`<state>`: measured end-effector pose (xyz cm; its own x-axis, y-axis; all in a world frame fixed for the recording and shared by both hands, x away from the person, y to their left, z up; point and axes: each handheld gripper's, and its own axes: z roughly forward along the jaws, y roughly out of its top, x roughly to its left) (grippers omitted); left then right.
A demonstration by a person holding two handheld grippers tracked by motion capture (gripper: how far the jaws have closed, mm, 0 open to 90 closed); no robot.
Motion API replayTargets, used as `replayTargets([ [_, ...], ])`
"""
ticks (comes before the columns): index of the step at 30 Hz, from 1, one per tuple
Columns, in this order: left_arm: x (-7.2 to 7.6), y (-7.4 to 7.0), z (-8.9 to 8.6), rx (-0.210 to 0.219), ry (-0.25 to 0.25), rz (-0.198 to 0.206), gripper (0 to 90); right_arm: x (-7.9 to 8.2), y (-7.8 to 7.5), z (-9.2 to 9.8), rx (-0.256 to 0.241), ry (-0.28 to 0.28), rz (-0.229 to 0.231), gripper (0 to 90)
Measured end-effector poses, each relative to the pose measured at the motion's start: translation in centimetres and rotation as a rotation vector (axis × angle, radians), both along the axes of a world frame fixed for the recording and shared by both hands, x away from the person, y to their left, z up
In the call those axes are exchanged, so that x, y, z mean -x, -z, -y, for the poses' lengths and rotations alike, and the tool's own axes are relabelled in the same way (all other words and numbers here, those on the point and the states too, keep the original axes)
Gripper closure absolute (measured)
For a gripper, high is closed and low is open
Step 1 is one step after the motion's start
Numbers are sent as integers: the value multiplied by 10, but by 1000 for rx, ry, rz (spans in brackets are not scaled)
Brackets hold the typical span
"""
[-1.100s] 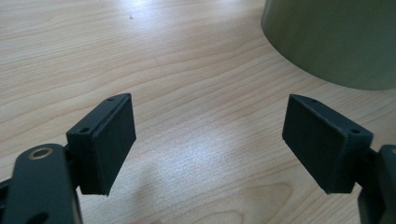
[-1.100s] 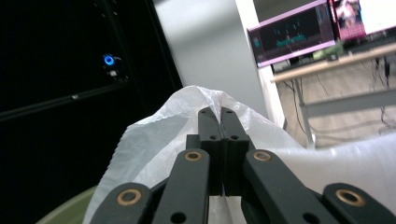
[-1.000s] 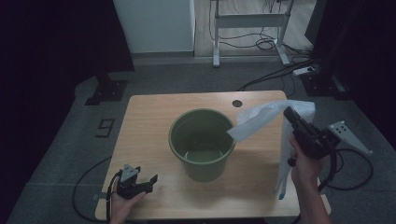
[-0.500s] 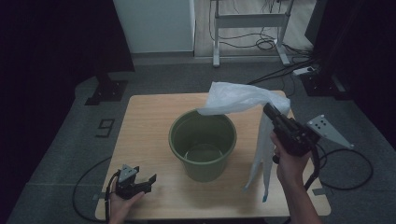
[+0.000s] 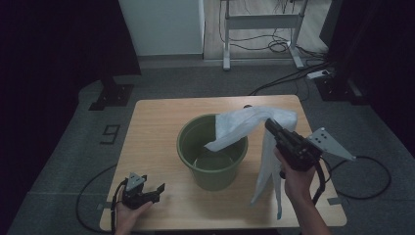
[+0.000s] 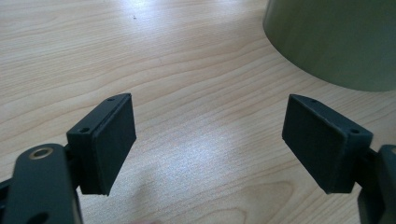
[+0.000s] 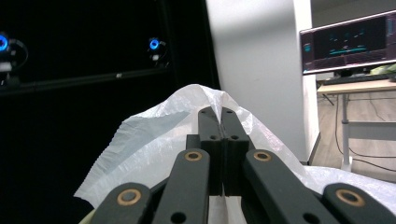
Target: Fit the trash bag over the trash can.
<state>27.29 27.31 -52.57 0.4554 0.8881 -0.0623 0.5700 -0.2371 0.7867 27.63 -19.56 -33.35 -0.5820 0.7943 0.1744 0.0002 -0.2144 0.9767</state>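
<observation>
Between the right gripper's (image 5: pixel 272 126) two clamped jaws hung one thin, crinkled white plastic bag (image 5: pixel 254 128), draped over the rim of one round olive-green bucket (image 5: pixel 212 147) standing mid-desk. Low at the near edge of the pale wood-grain desk (image 5: pixel 156 127), the left gripper (image 5: pixel 152 191) held its flat black jaws wide apart, gripping nothing.

It looked like a recording lab: black curtains (image 5: pixel 58 44) hung beyond the left tongs (image 5: pixel 147 191), blue-lit tracking cameras (image 7: pixel 154 44) glowed ahead of the right tongs (image 7: pixel 222 112), beside a monitor (image 7: pixel 348 42) and floor cables (image 5: pixel 274 46).
</observation>
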Motion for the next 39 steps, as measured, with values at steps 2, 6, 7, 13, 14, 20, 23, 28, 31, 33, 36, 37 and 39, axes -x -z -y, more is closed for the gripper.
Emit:
replayTargets([
  [2,0,0,-1,3,-3,0,173,-2,5,-8,21,-18,-12,891],
  [6,0,0,-3,5,-4,1,173,-7,21,-24,51,-48,-46,891],
  [7,0,0,-3,6,-5,0,173,-7,25,-28,54,-55,-56,891],
  [13,0,1,-2,3,-3,-3,173,-12,49,-47,98,-97,-108,890],
  [14,0,1,-2,3,-3,-3,173,-12,49,-47,98,-97,-108,890],
  [20,0,1,-3,2,-3,-3,173,-2,60,-67,114,-173,-118,891],
  [23,0,2,-2,-1,0,-6,173,5,56,-70,117,-191,-100,891],
  [28,-1,2,0,-6,8,-9,173,1,57,-70,129,-189,-128,890],
  [31,-1,2,0,-8,9,-10,173,-7,67,-69,120,-195,-203,868],
  [33,-1,3,-1,-5,5,-11,173,-11,73,-67,125,-215,-235,819],
  [36,-1,4,-1,-11,7,-15,173,-10,77,-64,136,-209,-244,757],
  [37,-1,4,-1,-12,8,-16,173,-8,76,-63,142,-208,-237,698],
  [39,-1,4,0,-12,8,-16,173,-2,74,-59,164,-176,-209,592],
])
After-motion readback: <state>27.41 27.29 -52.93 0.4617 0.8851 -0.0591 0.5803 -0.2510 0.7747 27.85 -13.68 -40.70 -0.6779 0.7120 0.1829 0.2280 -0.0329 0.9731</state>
